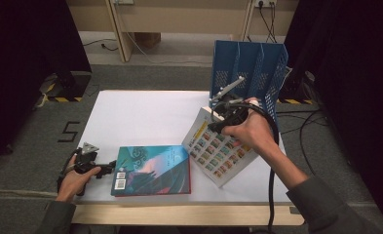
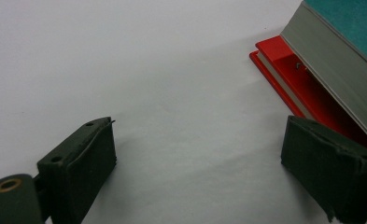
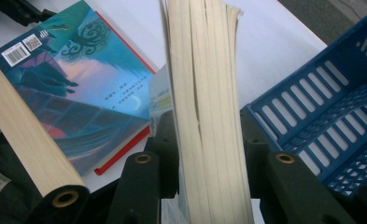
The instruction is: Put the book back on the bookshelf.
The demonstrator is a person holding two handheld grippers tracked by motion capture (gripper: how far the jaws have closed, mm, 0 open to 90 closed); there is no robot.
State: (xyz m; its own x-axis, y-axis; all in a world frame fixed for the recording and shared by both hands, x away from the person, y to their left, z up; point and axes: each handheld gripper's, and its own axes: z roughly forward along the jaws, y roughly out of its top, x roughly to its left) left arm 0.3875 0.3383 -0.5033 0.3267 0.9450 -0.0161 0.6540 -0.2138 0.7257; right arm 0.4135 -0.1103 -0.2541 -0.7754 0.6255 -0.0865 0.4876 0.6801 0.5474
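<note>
At the near left corner of the white table [image 1: 145,114]: left gripper [image 1: 110,168] held low and level in the left hand [image 1: 74,180], jaws spread wide with nothing between them. In the left gripper view, bare table top between the two black pads [image 2: 85,161], and just past the right-hand pad the edge of a teal book [image 2: 333,60] lying on a thinner red book [image 2: 293,81].

Along the near edge, near its middle: that teal book, flat, barcode at its near left corner, touching nothing but the red one beneath.

Farther right, toward the right edge: right hand [image 1: 250,131] lifting a second book [image 1: 218,148] with a grid of small pictures on its cover, tilted, one corner raised toward the far side. Right gripper [image 1: 217,116] clamped on it near that raised corner; in the right gripper view, the cream page block [image 3: 204,102] squeezed between the two jaws.

At the far right corner: blue file rack [image 1: 250,70], upright, slotted dividers, just beyond the lifted book, gripper close in front of it.
</note>
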